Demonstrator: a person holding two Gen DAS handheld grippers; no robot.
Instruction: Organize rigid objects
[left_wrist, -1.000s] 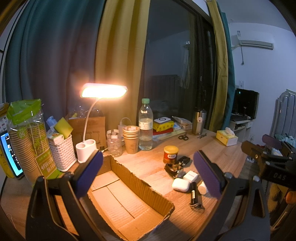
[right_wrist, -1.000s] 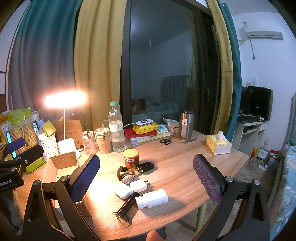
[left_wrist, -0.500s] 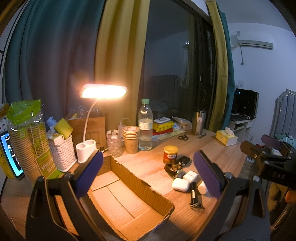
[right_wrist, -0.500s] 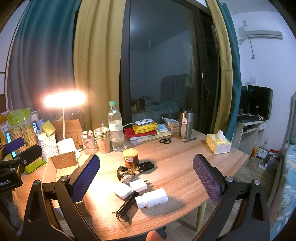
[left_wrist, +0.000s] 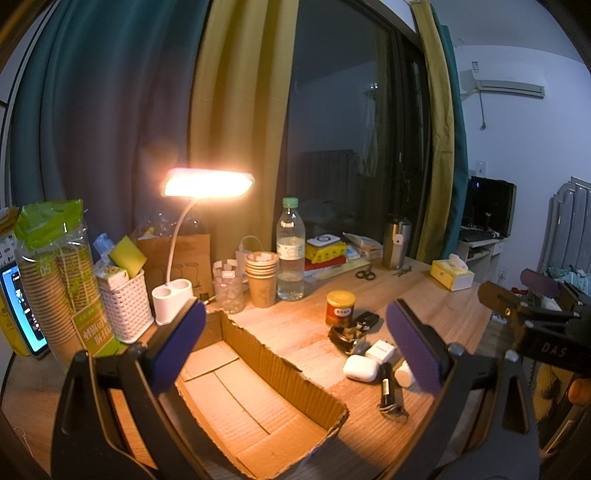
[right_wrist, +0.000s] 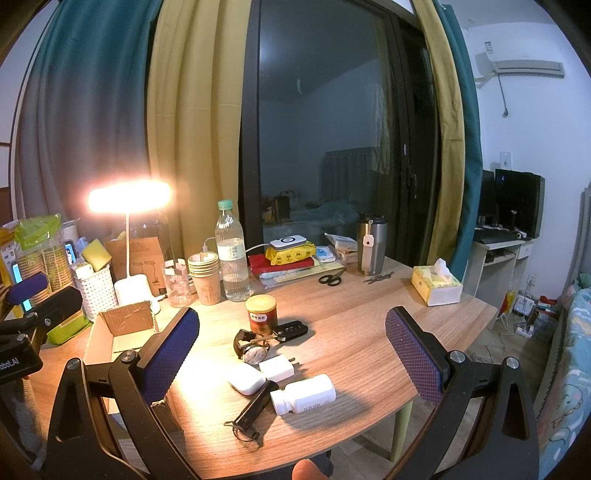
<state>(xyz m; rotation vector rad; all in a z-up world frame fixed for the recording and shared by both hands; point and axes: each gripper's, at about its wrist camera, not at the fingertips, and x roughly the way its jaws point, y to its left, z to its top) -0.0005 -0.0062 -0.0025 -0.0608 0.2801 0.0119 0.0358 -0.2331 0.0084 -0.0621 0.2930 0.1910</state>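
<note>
An open cardboard box (left_wrist: 280, 365) lies under my left gripper (left_wrist: 293, 325), which hovers open and holds nothing. To the box's right sits a cluster: a yellow-lidded jar (right_wrist: 261, 314), a black car key (right_wrist: 291, 329), a wristwatch (right_wrist: 253, 349), a white charger plug (right_wrist: 277, 367), a white earbuds case (right_wrist: 245, 380), a white pill bottle (right_wrist: 304, 393) on its side and a slim black device (right_wrist: 255, 404). My right gripper (right_wrist: 291, 325) hangs open above this cluster, touching none of it. In the left wrist view the pill bottle (left_wrist: 402, 373) is half hidden behind a finger.
A lit desk lamp (left_wrist: 207, 182), water bottle (left_wrist: 290, 251), stacked paper cups (left_wrist: 261, 277) and a white basket (left_wrist: 123, 306) line the back. Scissors (right_wrist: 331, 277), a steel tumbler (right_wrist: 370, 243) and a tissue box (right_wrist: 436, 284) stand further right. The table's rounded edge (right_wrist: 369, 428) is near.
</note>
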